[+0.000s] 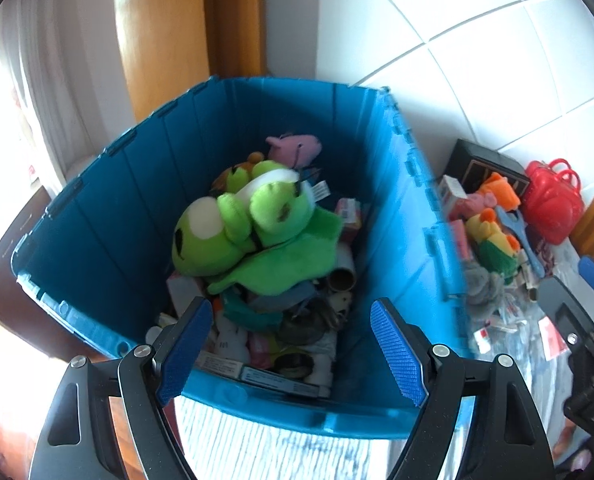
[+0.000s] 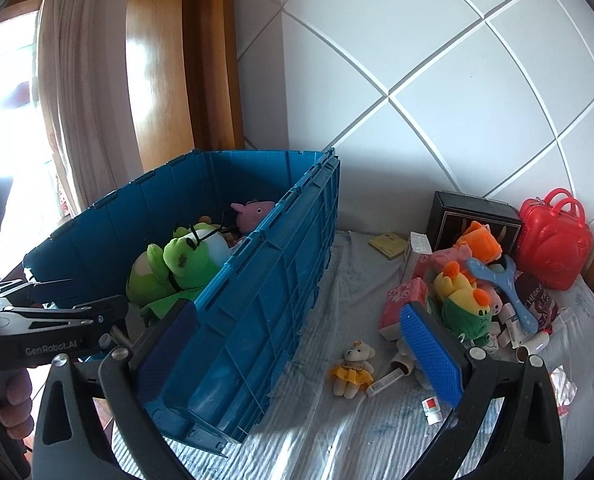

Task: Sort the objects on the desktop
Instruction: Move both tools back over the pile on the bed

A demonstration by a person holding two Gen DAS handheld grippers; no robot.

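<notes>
A blue plastic crate (image 1: pixel 89 232) (image 2: pixel 265 300) stands on the table's left side. It holds a green frog plush (image 1: pixel 249 228) (image 2: pixel 177 264), a pink pig plush (image 1: pixel 295 146) (image 2: pixel 253 210), cardboard tubes and small boxes. My left gripper (image 1: pixel 291 352) is open and empty, above the crate's near end. My right gripper (image 2: pixel 301 348) is open and empty, over the crate's right wall and the cloth. Loose items lie to the right: a small teddy in a yellow dress (image 2: pixel 353 368), a rainbow plush (image 2: pixel 463 300) (image 1: pixel 493 240), a blue slingshot (image 2: pixel 501 284).
A red toy case (image 2: pixel 553 236) (image 1: pixel 553 200) and a black box (image 2: pixel 469 216) stand by the tiled wall. An orange plush (image 2: pixel 479 244), pink tissue pack (image 2: pixel 403 304), small tubes and bottles (image 2: pixel 389 376) litter the white cloth (image 2: pixel 337 432). Curtain and wooden frame at left.
</notes>
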